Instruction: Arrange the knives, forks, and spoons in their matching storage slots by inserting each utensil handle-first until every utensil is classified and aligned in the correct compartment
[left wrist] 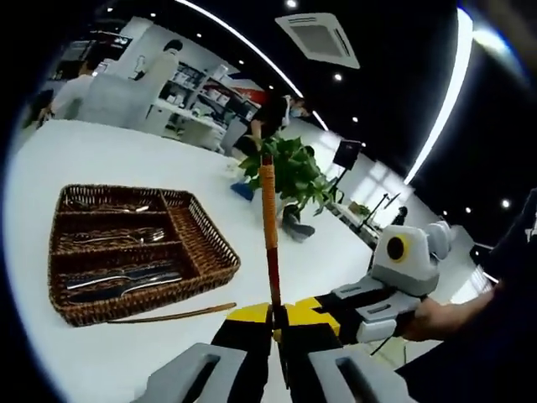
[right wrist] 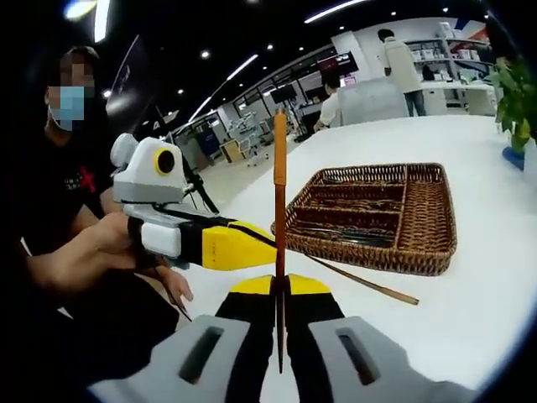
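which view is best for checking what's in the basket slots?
Left gripper view: it looks down into the wicker basket, so all three slots and the metal cutlery inside show. The right gripper view sees the basket from a low angle; its near wall hides most contents.

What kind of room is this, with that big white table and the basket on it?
Probably an open-plan office or lab. The white table bearing the wicker tray stands under a dark ceiling with strip lights and an air vent; behind are shelves, desks and standing people.
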